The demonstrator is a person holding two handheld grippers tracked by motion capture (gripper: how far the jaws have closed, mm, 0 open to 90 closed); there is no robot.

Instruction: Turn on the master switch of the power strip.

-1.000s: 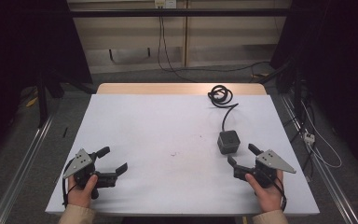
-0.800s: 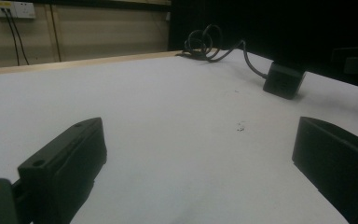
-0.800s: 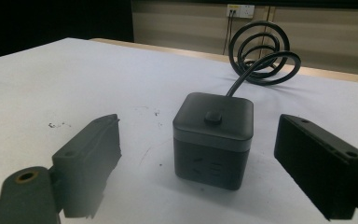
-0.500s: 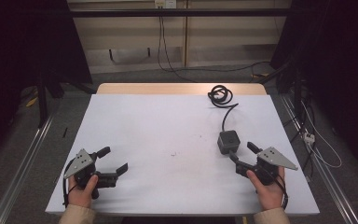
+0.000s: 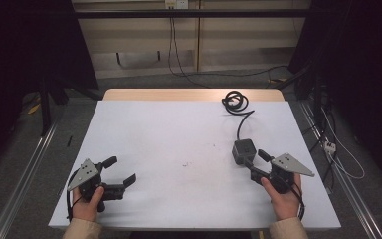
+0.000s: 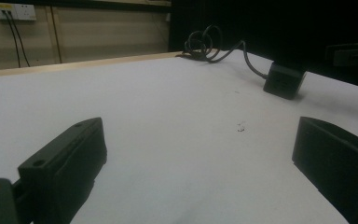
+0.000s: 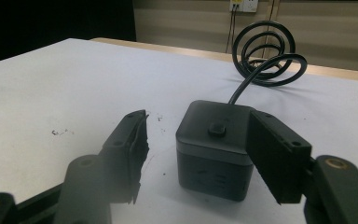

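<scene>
A black cube-shaped power block [image 5: 242, 151] sits on the white table [image 5: 179, 129] at the right, and its cable runs back to a coil [image 5: 235, 102]. My right gripper [image 5: 253, 158] lies just in front of the block. In the right gripper view the block [image 7: 214, 149] stands between the jaws of the gripper [image 7: 199, 126], which have just been closing. The right jaw is at its side, and a gap is left at the left jaw. My left gripper [image 5: 122, 169] rests open near the front left edge, holding nothing. From the left gripper view the block [image 6: 284, 80] is far off.
A wooden strip [image 5: 189, 94] borders the table's far edge. Metal rails [image 5: 25, 174] run along the floor on both sides. Loose cables [image 5: 338, 159] lie on the floor at the right. A small dark smudge [image 5: 186, 164] marks the table's middle.
The right gripper has edged forward to the block and its jaws have narrowed around it. The left gripper and the block have stayed in place.
</scene>
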